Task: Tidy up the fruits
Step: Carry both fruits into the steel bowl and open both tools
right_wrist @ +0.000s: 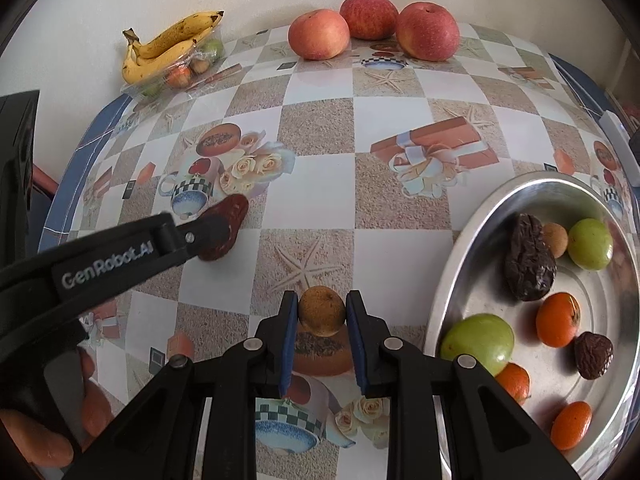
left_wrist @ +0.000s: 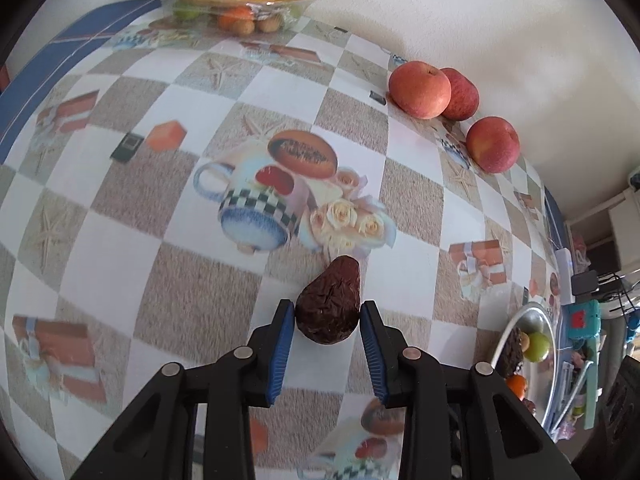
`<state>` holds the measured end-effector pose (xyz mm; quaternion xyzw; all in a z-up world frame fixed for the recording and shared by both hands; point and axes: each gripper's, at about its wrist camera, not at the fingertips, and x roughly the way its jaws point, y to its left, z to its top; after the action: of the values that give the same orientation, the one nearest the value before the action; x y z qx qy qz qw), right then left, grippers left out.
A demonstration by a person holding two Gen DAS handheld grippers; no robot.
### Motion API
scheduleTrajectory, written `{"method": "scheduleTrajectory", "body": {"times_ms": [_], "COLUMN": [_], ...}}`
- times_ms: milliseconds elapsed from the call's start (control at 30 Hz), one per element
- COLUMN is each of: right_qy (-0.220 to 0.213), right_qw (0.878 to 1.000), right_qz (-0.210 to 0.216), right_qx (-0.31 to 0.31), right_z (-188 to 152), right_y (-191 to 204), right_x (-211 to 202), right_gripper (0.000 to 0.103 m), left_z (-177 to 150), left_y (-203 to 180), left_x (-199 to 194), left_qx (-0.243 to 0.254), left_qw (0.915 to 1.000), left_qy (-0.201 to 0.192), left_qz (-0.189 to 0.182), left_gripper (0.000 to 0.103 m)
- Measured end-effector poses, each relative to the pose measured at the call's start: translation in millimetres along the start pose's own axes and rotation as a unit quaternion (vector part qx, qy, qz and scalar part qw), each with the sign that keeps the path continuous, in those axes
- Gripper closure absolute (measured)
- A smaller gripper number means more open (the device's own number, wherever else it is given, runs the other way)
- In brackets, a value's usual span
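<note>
Dark brown and wrinkled, the pear-shaped dried fruit (left_wrist: pixel 329 307) sits low in the middle of your left wrist view, resting on the checkered oilcloth table (left_wrist: pixel 120 240). Your left gripper (left_wrist: pixel 328 314) has its blue pads on either side of that fruit, touching or almost touching its flanks; you cannot tell from this view whether they press it firmly. In the right wrist view the same fruit (right_wrist: pixel 224 224) shows at centre left, partly behind the black finger marked GenRobot.AI.

Your right gripper (right_wrist: pixel 322 310), low in the centre of its own view, is closed to a narrow gap around a small round tan fruit (right_wrist: pixel 322 310), with both blue pads against its sides.

At the right edge of that view lies the shiny round metal tray (right_wrist: pixel 472 224). It holds two green round fruits (right_wrist: pixel 478 342), several small orange fruits (right_wrist: pixel 556 320), two dark wrinkled fruits (right_wrist: pixel 528 258) and another small tan one (right_wrist: pixel 556 240).

Along the wall at the top of the right view stand three red apples (right_wrist: pixel 318 34), close together. In the upper left, a bunch of yellow bananas (right_wrist: pixel 168 46) rests on a clear plastic box (right_wrist: pixel 188 74) with small fruits inside. An orange-gloved hand (right_wrist: pixel 44 440) shows in the lower left corner.
</note>
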<state>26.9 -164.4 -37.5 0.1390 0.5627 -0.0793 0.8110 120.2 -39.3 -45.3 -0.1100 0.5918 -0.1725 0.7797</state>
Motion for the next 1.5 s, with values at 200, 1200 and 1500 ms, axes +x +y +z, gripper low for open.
{"method": "scheduleTrajectory", "body": {"times_ms": [200, 1200, 1500], "right_qy": [-0.006, -0.054, -0.06], "right_qw": [1.0, 0.99, 0.984], "right_qz": [0.002, -0.045, -0.049], "right_qx": [0.001, 0.12, 0.162], "right_z": [-8.9, -24.5, -36.5], "right_y": [-2.2, -111.1, -150.5], "right_x": [-11.3, -68.0, -79.4], "right_gripper": [0.078, 0.077, 0.077], "left_z": [-13.7, -74.2, -95.5], "left_y": [0.5, -103.8, -139.3], "left_x": [-14.8, -38.5, -31.4], "left_qx": [-0.008, 0.098, 0.141], "left_qw": [0.9999, 0.9899, 0.9777], "left_qy": [0.007, 0.02, 0.048], "left_qz": [-0.013, -0.1, -0.148], "left_gripper": [0.067, 0.067, 0.067]}}
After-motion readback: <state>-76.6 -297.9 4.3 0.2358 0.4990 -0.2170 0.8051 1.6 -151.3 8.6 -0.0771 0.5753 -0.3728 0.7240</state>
